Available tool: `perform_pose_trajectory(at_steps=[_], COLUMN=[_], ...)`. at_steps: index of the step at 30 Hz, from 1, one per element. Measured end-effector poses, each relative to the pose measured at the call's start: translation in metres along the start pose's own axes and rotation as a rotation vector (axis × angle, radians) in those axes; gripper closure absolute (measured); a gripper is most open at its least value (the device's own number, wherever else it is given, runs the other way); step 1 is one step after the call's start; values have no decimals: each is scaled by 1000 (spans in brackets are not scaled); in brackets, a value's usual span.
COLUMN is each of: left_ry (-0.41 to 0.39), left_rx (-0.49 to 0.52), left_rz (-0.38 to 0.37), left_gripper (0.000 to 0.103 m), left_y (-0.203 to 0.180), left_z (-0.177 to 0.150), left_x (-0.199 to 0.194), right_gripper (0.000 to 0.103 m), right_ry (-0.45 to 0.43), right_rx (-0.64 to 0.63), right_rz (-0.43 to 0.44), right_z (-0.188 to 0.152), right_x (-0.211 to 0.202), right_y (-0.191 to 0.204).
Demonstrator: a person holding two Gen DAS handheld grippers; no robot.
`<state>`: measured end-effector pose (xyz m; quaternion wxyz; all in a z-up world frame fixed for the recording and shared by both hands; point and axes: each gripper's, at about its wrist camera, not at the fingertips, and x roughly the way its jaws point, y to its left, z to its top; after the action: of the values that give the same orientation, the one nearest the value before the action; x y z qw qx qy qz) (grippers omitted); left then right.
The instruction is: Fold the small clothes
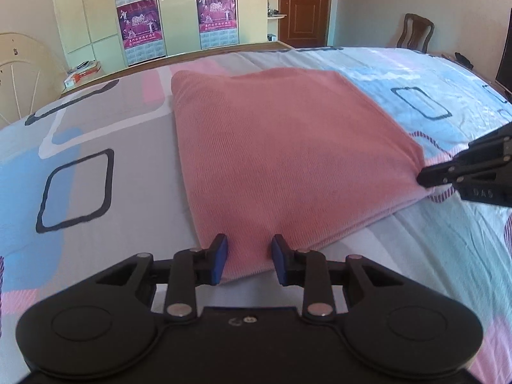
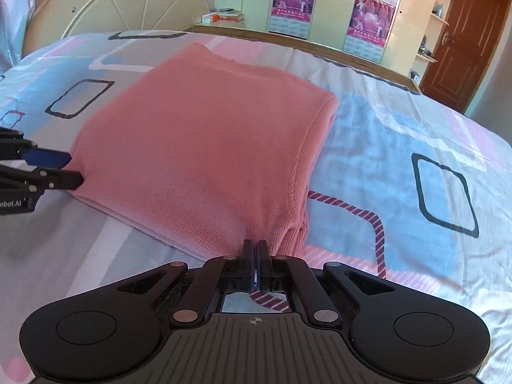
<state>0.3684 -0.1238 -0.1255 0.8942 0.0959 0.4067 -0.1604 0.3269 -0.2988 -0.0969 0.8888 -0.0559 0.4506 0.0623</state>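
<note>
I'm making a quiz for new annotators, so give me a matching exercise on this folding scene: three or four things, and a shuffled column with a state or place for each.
Things:
1. left gripper
2. right gripper
3. pink garment
4. brown door

States or places:
A. folded, lying flat on the patterned bedsheet
B. jaws open, straddling a garment corner
C. at the far wall, shut
D. shut on a garment corner

Pairs: 1-B, 2-D, 3-A, 4-C

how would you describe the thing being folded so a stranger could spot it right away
Look at the bed with the patterned sheet of blue, pink and grey blocks. Lying flat in its middle is the folded pink garment, with a gripper at each near corner. It is the only plain, single-colour ribbed knit there.
</note>
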Motion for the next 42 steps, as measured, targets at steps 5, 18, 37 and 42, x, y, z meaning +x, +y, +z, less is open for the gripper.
perform_pose_trajectory(at_steps=[5, 18, 37, 42], left_ry=[0, -144, -88, -78], left_rx=[-15, -66, -148, -187], left_rz=[4, 56, 64, 27], left_gripper=[73, 35, 20, 20], left_y=[1, 18, 37, 46], left_z=[-5, 24, 54, 57], left_x=[-2, -26, 10, 12], right_gripper=[103, 103, 49, 49], right_ry=[-3, -174, -174, -153], right_rx=[-2, 5, 151, 263], right_rz=[-10, -29, 65, 107], right_z=[-3, 25, 54, 44], right_x=[2, -24, 9, 9], right_y=[2, 6, -19, -51])
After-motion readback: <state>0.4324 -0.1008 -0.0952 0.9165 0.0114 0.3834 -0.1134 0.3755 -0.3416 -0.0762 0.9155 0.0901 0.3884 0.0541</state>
